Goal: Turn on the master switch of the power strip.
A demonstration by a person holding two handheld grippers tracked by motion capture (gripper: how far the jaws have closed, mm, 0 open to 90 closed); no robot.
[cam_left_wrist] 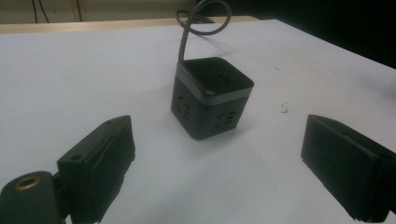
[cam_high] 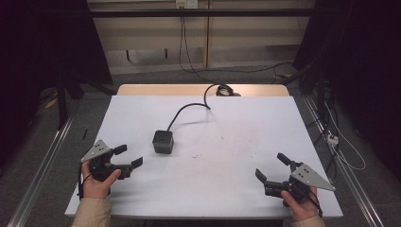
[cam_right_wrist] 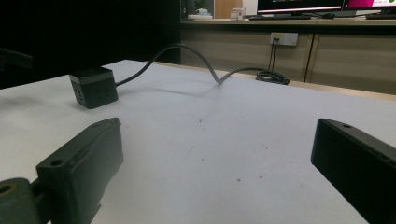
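Observation:
A dark cube power strip (cam_high: 162,141) with sockets on its sides sits on the white table (cam_high: 227,142), left of centre. Its grey cable (cam_high: 189,108) arcs back to a coil at the far edge. My left gripper (cam_high: 128,156) rests near the front left, open, a short way from the cube (cam_left_wrist: 210,95), which lies ahead between its jaws. At the front right my right gripper (cam_high: 271,166) is open and holds nothing. From there the cube (cam_right_wrist: 93,87) stands far off to the left.
A coiled cable (cam_high: 224,90) lies on the wooden strip at the table's far edge. Metal rails (cam_high: 42,165) run along both sides of the table. Wall sockets and cables (cam_right_wrist: 279,39) are behind it. Small specks mark the table's middle.

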